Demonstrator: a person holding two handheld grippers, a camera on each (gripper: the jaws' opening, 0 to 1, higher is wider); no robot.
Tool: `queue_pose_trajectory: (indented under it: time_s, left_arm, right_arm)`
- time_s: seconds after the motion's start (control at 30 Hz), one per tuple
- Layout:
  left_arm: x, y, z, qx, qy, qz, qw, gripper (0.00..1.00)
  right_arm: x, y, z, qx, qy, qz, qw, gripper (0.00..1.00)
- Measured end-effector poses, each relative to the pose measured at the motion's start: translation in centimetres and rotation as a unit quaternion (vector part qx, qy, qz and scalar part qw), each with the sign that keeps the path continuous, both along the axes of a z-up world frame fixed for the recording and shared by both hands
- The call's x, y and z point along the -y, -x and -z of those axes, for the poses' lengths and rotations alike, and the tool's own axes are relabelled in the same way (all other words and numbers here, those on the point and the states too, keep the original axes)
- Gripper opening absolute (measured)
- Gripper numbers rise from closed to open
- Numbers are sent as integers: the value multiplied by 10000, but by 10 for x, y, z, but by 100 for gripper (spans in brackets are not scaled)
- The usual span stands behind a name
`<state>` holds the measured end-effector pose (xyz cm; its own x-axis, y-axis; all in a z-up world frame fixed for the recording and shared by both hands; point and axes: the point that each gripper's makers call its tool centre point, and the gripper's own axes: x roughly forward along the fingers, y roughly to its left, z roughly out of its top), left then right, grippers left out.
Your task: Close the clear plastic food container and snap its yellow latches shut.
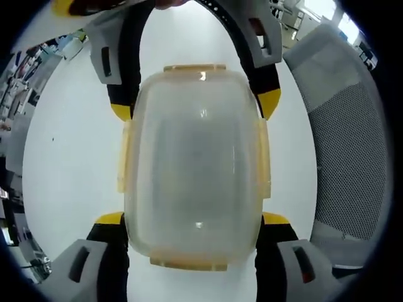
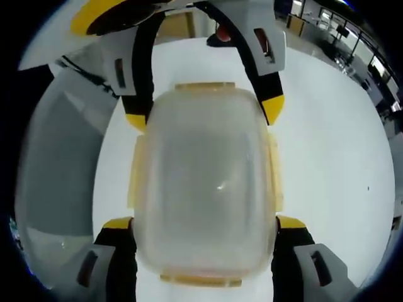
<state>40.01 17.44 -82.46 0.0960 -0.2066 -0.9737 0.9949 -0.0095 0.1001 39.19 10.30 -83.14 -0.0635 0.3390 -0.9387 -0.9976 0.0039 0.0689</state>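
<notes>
A: White bench [image 1: 63, 163] under everything, a grey mesh chair [image 1: 352, 145] beside it, an office blurred beyond. What do we read nearest the lens in the left gripper view?

B: The left gripper [image 1: 192, 220], jaws spread wide, their yellow tips flanking the near end of the clear food container [image 1: 195, 163]. We see the tips just beside its walls; whether they touch, we cannot tell.

A: And farther along?

B: The container's long axis runs straight away from the jaws, lid in place on top. Yellow latches line its rim: the near end latch [image 1: 189, 264], the side latches [image 1: 123, 160], then the far end latch [image 1: 195, 68]. Past that, the right gripper [image 1: 195, 107] faces us, its tips straddling the far end.

A: Does the right gripper view agree?

B: It mirrors it. The right gripper [image 2: 204, 223] holds its jaws spread about the container [image 2: 204, 182], and the left gripper [image 2: 204, 113] brackets the opposite end.

A: So the relation that matters?

B: We judge the container sits centred between both pairs of jaws, each gripper nearest its own end latch. The side latches lie outside the tips and appear splayed, so pressing them would need a sideways approach.
</notes>
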Motion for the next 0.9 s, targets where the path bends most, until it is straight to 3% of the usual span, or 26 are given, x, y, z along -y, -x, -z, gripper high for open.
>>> queue_pose_trajectory:
  time_s: [0.9]
  left_arm:
    - [-1,1,-1,19,-19,-13,10000,83]
  right_arm:
    - [-2,0,0,63,-146,113,9998,90]
